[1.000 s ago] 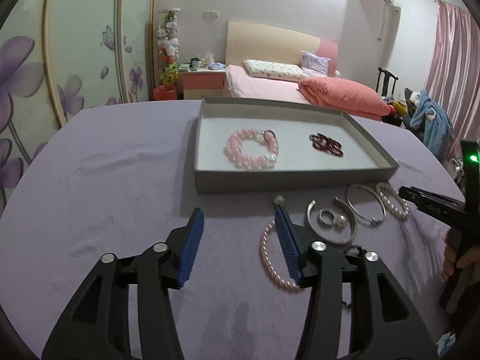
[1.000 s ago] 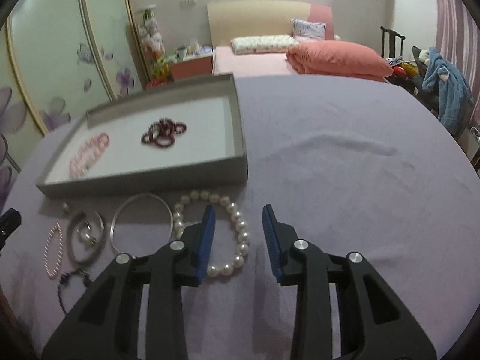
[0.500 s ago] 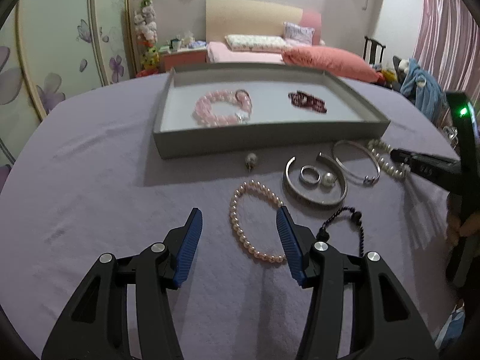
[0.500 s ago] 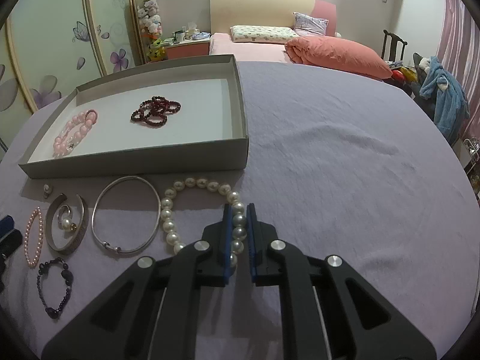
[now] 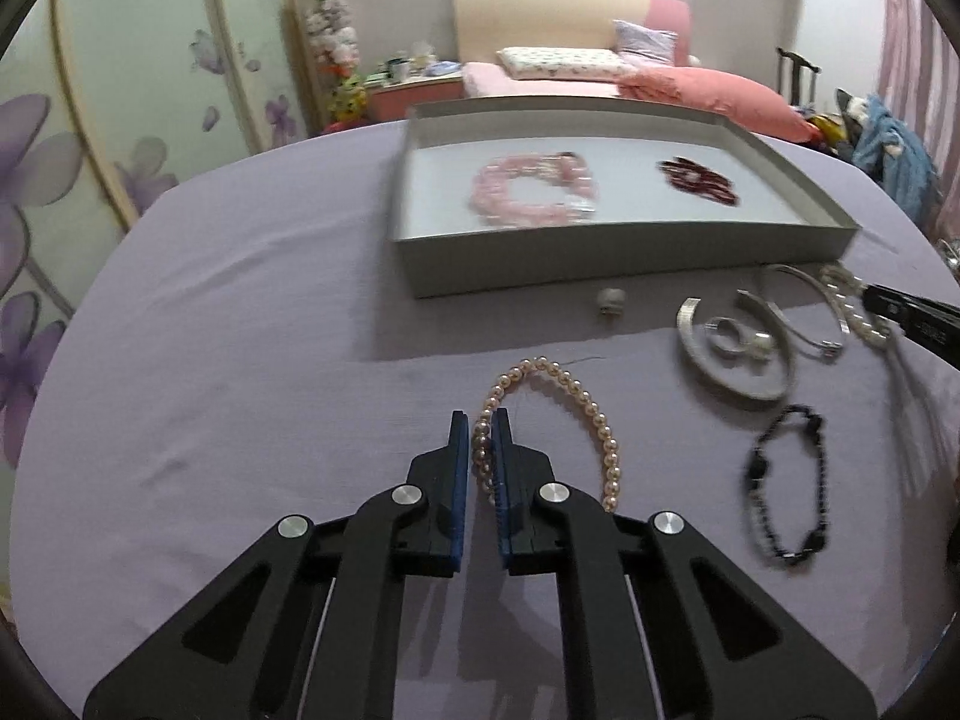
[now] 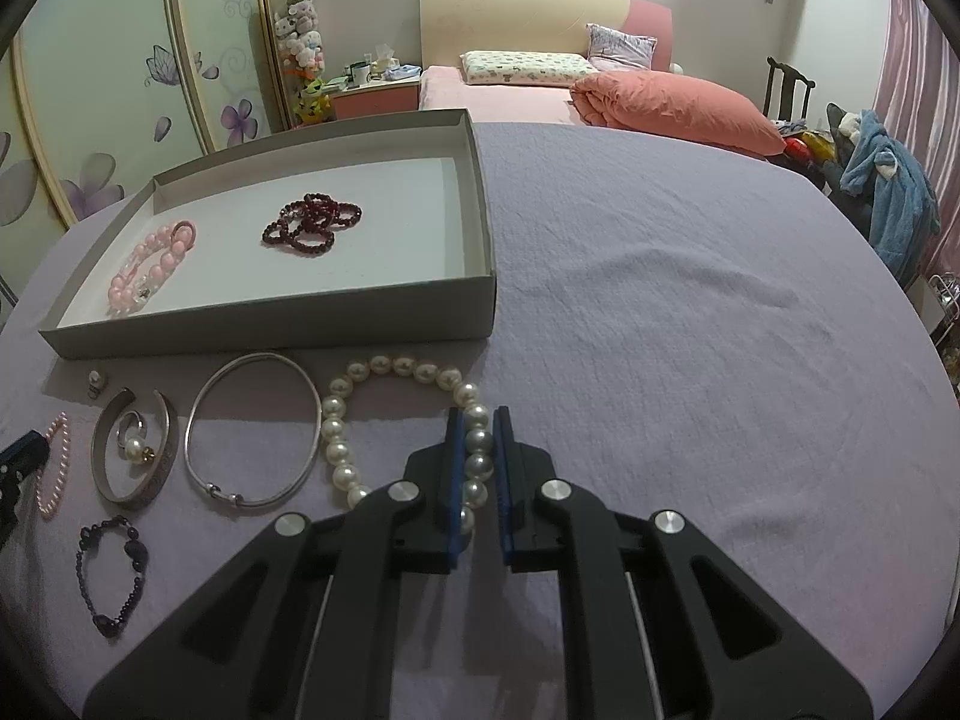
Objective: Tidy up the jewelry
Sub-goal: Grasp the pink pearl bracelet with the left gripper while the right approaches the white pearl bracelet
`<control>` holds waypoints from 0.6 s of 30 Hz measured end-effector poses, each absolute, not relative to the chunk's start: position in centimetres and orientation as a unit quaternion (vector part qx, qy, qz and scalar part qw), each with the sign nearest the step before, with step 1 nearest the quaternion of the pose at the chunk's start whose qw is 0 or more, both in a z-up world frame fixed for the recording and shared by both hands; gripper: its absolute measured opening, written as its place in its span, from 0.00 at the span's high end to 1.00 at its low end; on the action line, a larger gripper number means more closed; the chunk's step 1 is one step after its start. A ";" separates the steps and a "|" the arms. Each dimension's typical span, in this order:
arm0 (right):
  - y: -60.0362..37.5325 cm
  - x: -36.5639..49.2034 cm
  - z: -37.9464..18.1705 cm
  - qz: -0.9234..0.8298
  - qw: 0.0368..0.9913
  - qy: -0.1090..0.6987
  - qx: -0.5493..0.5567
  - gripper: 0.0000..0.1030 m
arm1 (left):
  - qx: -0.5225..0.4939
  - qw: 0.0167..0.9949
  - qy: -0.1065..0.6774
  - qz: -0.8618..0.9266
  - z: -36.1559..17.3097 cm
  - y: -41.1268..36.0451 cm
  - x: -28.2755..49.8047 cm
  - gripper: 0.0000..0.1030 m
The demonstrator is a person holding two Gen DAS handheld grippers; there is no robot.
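Note:
On the purple cloth, my left gripper (image 5: 480, 420) is shut on the near-left side of a small pinkish pearl bracelet (image 5: 591, 414). My right gripper (image 6: 479, 414) is shut on the right side of a big white pearl bracelet (image 6: 336, 420), which lies flat on the cloth. Behind both stands a grey tray (image 5: 600, 264) holding a pink bead bracelet (image 5: 528, 192) and a dark red bead bracelet (image 5: 699, 180). Between the two pearl bracelets lie a wide silver cuff (image 6: 111, 468) with a pearl ring (image 6: 135, 444) inside it, a thin silver bangle (image 6: 252, 426) and a black bead bracelet (image 6: 111, 570).
A small round silver piece (image 5: 612, 302) sits just in front of the tray's wall. The purple cloth (image 6: 690, 330) stretches bare to the right of the tray. Beyond the table are a bed (image 6: 600, 90), a floral wardrobe (image 6: 90, 90) and a chair with clothes (image 6: 888, 180).
My left gripper dropped closer to the cloth and closed on the small pearl bracelet. My right gripper closed on the white pearl bracelet and has since held still.

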State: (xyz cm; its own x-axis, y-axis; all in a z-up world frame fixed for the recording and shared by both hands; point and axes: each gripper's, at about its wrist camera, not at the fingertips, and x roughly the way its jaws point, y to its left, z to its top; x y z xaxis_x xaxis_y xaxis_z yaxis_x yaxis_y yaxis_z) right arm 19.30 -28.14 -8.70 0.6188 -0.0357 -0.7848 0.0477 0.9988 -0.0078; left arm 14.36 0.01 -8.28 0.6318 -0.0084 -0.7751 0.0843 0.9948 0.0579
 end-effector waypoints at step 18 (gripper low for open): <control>-29.1 18.9 -8.4 -0.006 0.902 0.428 0.049 0.90 | 0.028 0.902 0.428 -0.037 -8.0 0.9 14.0 0.94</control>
